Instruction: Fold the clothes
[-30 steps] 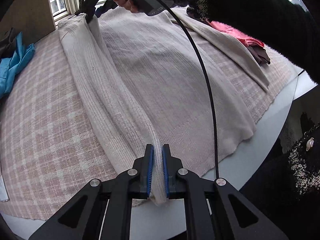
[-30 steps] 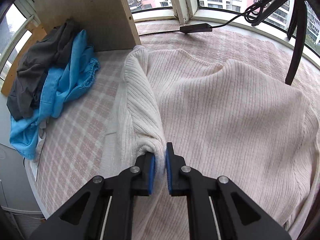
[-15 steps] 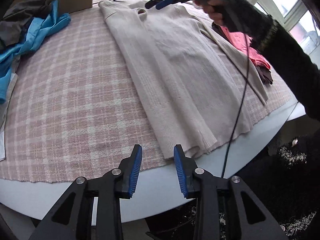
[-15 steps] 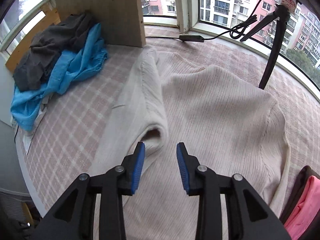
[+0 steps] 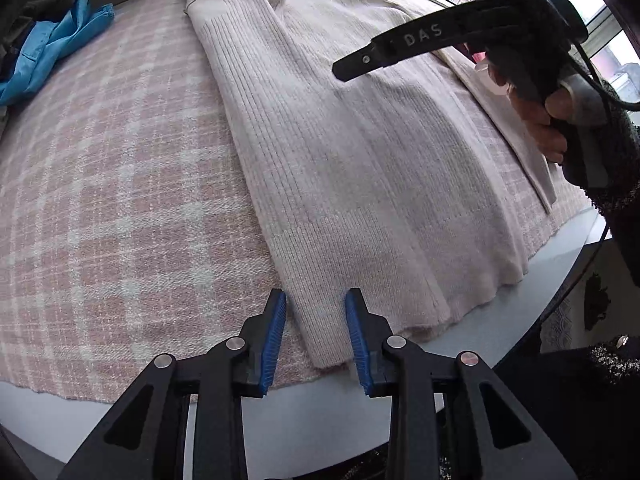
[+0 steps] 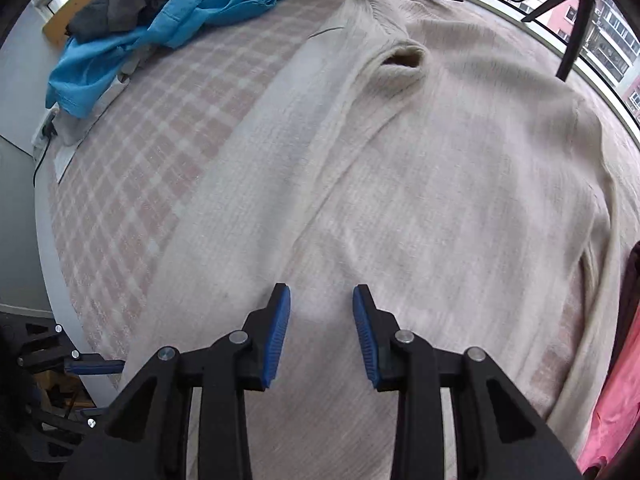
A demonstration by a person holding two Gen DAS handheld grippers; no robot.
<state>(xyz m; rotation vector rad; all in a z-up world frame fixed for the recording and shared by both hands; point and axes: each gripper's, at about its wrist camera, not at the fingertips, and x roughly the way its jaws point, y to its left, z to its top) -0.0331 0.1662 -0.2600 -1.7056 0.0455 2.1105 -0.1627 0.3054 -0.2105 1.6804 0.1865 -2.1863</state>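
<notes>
The cream ribbed sweater point(image 5: 352, 152) lies flat on the pink plaid cloth point(image 5: 112, 184) that covers the table, its long axis running from the hem at the near edge away to the collar point(image 6: 402, 60) by the window. One side panel is folded in over the body, so that edge reads as a straight line down the length. The other sleeve point(image 5: 512, 120) is not yet folded; it trails out along the far side towards the table's edge.

The left gripper point(image 5: 316, 338) hangs at the hem corner with its blue-padded jaws apart and nothing between them, the folded edge lying just ahead. The right gripper point(image 6: 322, 336) hovers over the middle of the body, jaws likewise spread and empty, pointing up towards the collar. From the left camera you can see the person's right hand point(image 5: 540, 116) wrapped round its handle, above the loose sleeve.

To my eye the next fold wants that unfolded side, and the right gripper is the nearer one: the sleeve lies off to its right, parallel to the sweater's length. The left would have to cross the whole hem to reach the matching corner.

Further off, a blue garment point(image 6: 160, 28) lies heaped with a dark grey one point(image 6: 116, 4) at the table's far corner, and something coral-pink point(image 6: 616, 392) sits just beyond the sleeve side
</notes>
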